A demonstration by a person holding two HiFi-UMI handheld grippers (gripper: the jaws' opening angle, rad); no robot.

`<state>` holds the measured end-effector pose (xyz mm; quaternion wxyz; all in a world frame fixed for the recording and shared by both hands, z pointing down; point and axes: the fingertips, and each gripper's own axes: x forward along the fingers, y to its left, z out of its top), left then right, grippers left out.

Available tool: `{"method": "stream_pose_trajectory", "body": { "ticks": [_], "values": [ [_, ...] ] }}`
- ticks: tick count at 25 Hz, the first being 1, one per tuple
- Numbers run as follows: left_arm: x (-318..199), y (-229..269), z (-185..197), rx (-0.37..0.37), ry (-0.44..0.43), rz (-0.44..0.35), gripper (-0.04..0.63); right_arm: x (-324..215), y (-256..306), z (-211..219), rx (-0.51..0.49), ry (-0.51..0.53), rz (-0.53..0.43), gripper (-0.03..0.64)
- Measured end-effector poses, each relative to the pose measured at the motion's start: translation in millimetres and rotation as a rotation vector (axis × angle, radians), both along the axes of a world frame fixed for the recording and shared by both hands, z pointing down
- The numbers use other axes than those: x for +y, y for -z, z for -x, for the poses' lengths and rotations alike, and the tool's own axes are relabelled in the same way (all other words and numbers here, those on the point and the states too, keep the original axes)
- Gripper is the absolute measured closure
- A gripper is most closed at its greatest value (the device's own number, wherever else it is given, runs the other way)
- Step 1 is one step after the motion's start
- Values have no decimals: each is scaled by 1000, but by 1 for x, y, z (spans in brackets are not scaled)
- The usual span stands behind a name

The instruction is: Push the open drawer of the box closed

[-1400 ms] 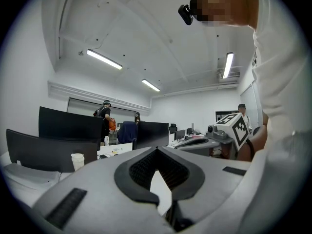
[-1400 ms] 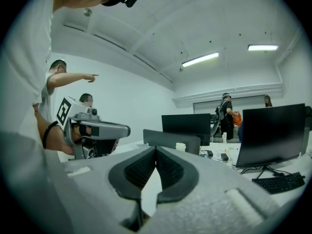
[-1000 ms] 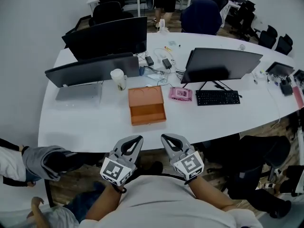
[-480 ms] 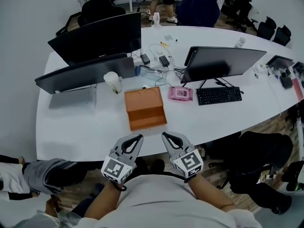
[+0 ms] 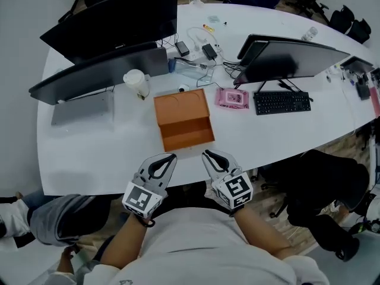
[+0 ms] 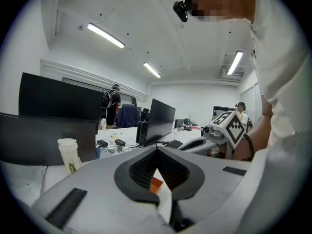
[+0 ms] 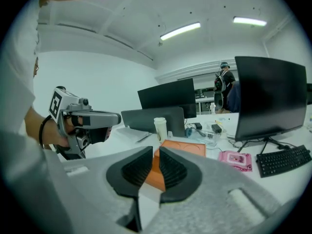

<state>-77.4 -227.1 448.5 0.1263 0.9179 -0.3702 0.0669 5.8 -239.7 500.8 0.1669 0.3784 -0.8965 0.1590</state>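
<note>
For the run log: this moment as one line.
drawer open | left tool shut, empty | right tool jaws just opening, nothing between | both short of box

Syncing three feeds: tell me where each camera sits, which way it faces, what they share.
Head view: on the head, steeply down at the desk, orange box, left gripper, right gripper, forearms.
Left gripper view: on that gripper, along its shut jaws across the desk; shirt and right forearm alongside.
Right gripper view: on that gripper, along its empty jaws, just opening, toward the box; left forearm alongside.
Shared: box and paper cup.
</note>
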Motion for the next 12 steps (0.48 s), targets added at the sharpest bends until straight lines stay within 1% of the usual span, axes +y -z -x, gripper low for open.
{"method": "stream_pose_trajectory", "body": {
  "ticks": [6, 12],
  "values": [
    [-14, -32, 14, -9, -5, 47, 597, -13, -46, 8, 25, -23, 85, 548],
    [-22, -72, 26, -7, 3, 96, 597, -18, -98, 14, 54, -32, 175, 534]
  ]
}}
